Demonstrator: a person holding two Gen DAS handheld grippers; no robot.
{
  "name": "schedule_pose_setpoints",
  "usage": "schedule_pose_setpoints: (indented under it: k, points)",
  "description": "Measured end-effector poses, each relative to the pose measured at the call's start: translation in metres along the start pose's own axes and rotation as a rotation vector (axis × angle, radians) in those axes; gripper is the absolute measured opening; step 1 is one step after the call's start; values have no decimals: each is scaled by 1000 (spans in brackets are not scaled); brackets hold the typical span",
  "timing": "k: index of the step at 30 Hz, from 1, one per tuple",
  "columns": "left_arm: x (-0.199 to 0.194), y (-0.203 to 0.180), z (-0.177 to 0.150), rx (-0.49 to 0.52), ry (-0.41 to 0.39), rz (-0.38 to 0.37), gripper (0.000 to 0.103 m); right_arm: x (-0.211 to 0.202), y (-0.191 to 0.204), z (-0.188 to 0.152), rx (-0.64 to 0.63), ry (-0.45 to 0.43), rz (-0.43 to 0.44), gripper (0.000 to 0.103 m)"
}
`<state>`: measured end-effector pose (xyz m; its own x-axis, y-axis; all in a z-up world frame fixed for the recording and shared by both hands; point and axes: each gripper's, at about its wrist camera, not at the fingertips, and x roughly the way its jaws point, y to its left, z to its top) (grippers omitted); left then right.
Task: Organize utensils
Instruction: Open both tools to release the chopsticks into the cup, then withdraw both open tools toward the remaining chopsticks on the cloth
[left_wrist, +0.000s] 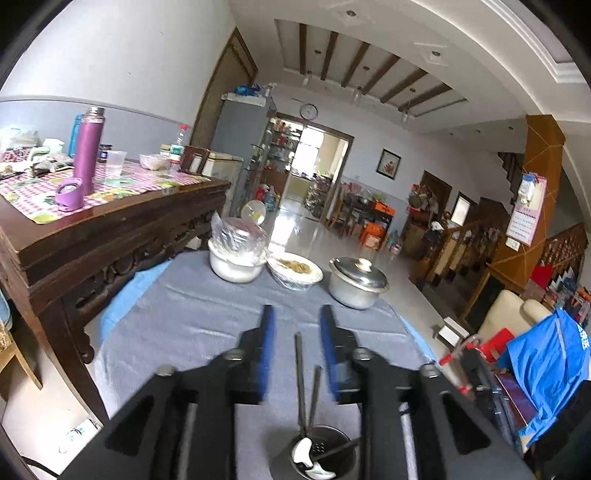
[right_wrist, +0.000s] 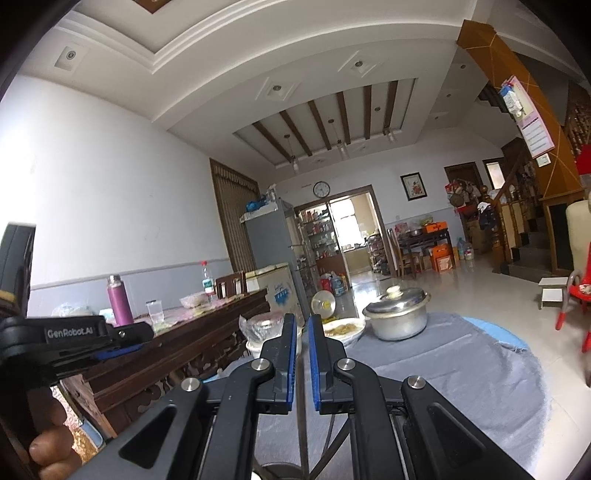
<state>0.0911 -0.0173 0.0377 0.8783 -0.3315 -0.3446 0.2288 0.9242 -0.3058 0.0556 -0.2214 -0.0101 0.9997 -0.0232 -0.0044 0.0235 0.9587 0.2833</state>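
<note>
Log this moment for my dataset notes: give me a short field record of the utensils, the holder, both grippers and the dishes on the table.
utensil holder: metal perforated cup, below the left gripper
chopsticks: dark pair, standing in the holder
spoons: white ceramic, lying in the holder
left gripper: open, empty, above the holder
right gripper: narrow gap, nothing visible between the pads
dishes: wrapped white bowl, food bowl, lidded steel pot
table cover: grey cloth

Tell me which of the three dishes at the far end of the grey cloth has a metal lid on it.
The metal pot, the rightmost of the three. The white bowl on the left is covered with plastic wrap, and the middle bowl is open with food showing.
</note>
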Motion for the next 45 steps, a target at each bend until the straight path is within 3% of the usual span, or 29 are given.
schedule_pose_setpoints:
  k: [5,7,10,17,30,45]
  points:
    - [-5,14,7,-8,-36,56,49,-6,-10,14,27,-32,-24,12]
    - [-8,22,9,-22,-47,76,55,-9,-19,18,52,-42,-42,24]
    - [-9,32,10,-38,-46,100,59,-11,-31,24,81,-50,-73,33]
    - [-1,52,9,-73,-11,156,65,-12,-58,30,139,-33,-135,33]
    - [40,88,-15,-107,202,263,67,-7,-105,27,262,64,-228,33]
    - [86,121,-56,-117,417,321,67,27,-131,-5,350,281,-261,33]
